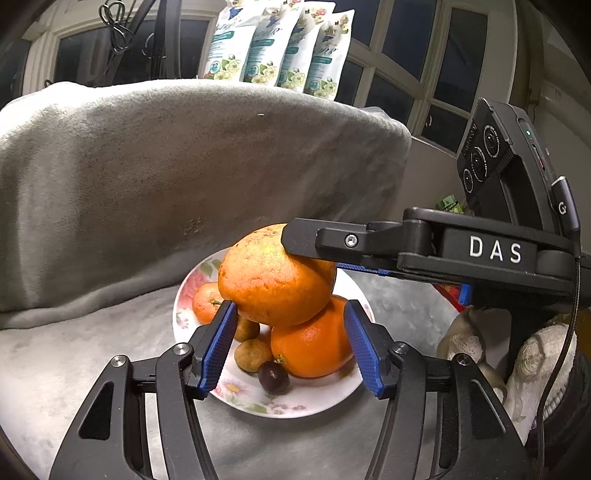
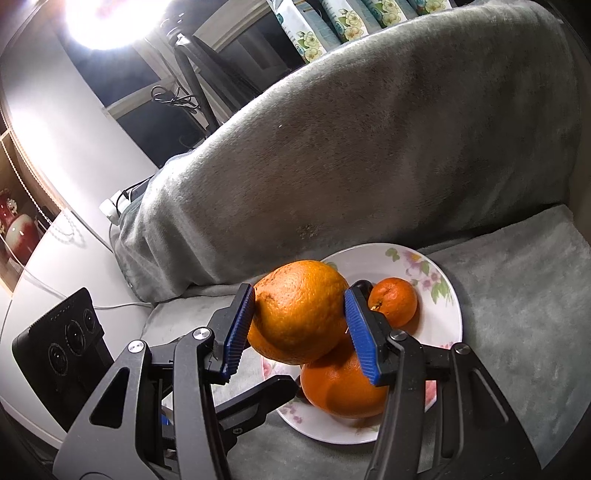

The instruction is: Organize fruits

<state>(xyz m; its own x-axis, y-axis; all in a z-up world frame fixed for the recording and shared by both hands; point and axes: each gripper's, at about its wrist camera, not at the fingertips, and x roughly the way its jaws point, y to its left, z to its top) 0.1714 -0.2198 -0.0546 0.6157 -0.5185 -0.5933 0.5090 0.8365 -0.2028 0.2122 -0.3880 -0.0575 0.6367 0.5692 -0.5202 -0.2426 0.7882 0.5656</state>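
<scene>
A floral white plate [image 1: 325,402] [image 2: 450,295] sits on a grey blanket. It holds a big orange [image 1: 314,343] [image 2: 343,387], a small tangerine [image 1: 205,301] [image 2: 393,301], two small brown fruits [image 1: 253,354] and a dark purple fruit [image 1: 273,376]. A second large orange [image 1: 273,273] [image 2: 299,306] rests on top of the pile, and my right gripper [image 2: 300,332] [image 1: 295,243] is shut on it, its blue pads pressing both sides. My left gripper [image 1: 291,347] is open just before the plate. Its pads flank the lower orange without squeezing it.
A sofa back draped in grey blanket [image 1: 184,166] rises right behind the plate, with flowered packets [image 1: 280,44] on top. A gloved hand [image 1: 535,354] holds the right gripper's handle. To the left are a white surface with a power strip [image 2: 110,210] and a bright lamp [image 2: 110,18].
</scene>
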